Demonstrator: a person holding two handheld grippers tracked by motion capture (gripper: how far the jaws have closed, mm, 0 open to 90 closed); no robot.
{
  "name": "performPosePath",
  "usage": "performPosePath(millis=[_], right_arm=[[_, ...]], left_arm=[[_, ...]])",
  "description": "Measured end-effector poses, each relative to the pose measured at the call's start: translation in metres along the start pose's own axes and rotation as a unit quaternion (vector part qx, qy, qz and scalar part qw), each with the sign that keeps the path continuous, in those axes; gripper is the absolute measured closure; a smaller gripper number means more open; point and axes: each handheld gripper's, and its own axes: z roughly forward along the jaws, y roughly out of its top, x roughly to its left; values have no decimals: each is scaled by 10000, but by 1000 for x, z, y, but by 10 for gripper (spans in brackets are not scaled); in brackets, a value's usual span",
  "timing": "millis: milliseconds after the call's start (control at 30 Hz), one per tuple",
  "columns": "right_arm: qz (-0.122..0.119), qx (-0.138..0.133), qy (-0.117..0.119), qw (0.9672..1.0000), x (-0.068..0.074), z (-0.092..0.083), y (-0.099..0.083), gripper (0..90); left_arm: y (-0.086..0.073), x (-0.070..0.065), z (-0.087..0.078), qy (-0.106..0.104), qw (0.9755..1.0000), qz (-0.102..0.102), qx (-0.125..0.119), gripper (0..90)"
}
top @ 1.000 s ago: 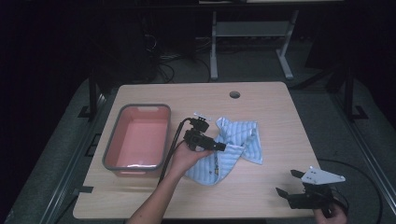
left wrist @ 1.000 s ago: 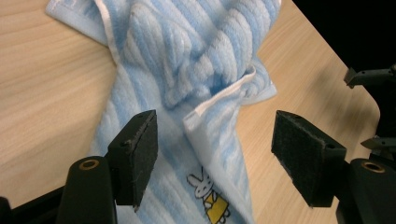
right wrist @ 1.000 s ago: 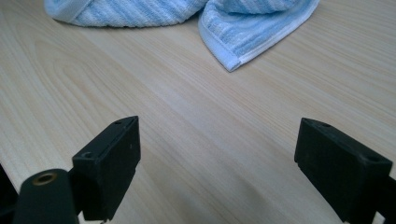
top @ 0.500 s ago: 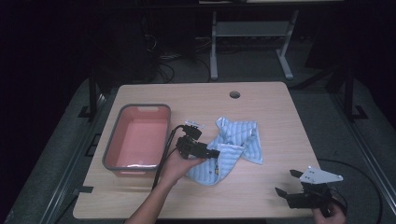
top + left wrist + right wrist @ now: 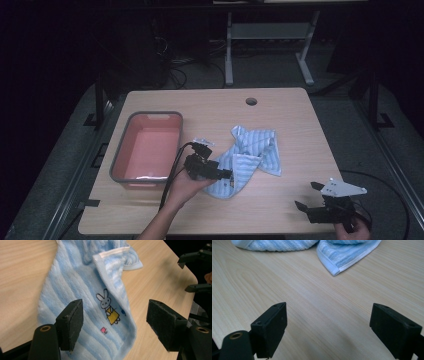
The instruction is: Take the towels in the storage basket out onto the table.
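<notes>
High view looks down; both gripper views closely share the towel (image 5: 82, 302).

We are looking at a lab or studio workspace: a light wooden table (image 5: 280, 115) is standing on grey carpet in a darkened room, with cables (image 5: 175, 62) and a white metal stand (image 5: 265, 35) sitting beyond the table.
</notes>
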Motion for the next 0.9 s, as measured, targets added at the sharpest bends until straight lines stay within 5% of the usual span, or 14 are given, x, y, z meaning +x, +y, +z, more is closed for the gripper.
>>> performPosePath(millis=[900], right_arm=[[18,75,-33,10000,1,1,-1,138]], left_arm=[[-36,-10,-12,-114,9998,120,-62,293]])
